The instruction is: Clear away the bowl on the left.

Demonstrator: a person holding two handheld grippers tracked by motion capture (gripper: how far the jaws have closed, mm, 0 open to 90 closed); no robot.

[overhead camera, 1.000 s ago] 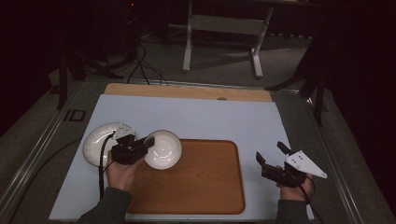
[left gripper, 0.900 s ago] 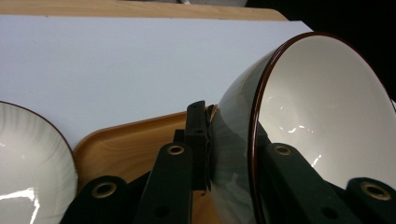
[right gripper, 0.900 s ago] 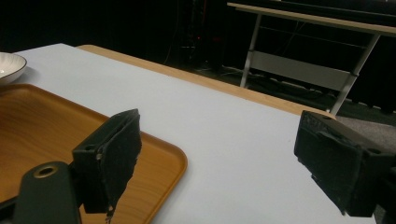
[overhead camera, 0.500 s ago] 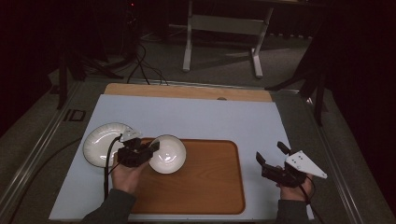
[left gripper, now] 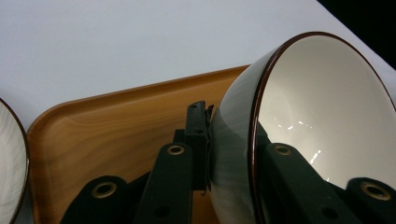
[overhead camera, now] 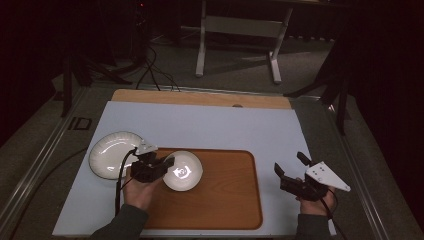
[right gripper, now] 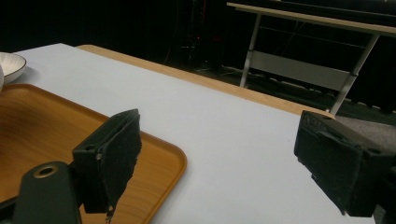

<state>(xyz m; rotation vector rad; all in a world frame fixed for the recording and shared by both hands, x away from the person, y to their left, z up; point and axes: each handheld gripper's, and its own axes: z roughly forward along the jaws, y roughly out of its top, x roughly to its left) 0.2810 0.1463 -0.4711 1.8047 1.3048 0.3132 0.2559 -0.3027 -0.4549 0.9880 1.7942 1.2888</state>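
I have the bowl point(overhead camera: 183, 171) by its rim in my left tool point(overhead camera: 159, 165), tilted over the left end of the wooden tray point(overhead camera: 225, 200) — not set down yet — while my right tool point(overhead camera: 291, 173) waits open and empty beyond the tray's right edge, the plate point(overhead camera: 107, 152) left on the bench point(overhead camera: 210, 125).

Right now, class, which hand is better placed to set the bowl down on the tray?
Left: its gripper already clamps the bowl rim over the tray. The right gripper is open beside it.
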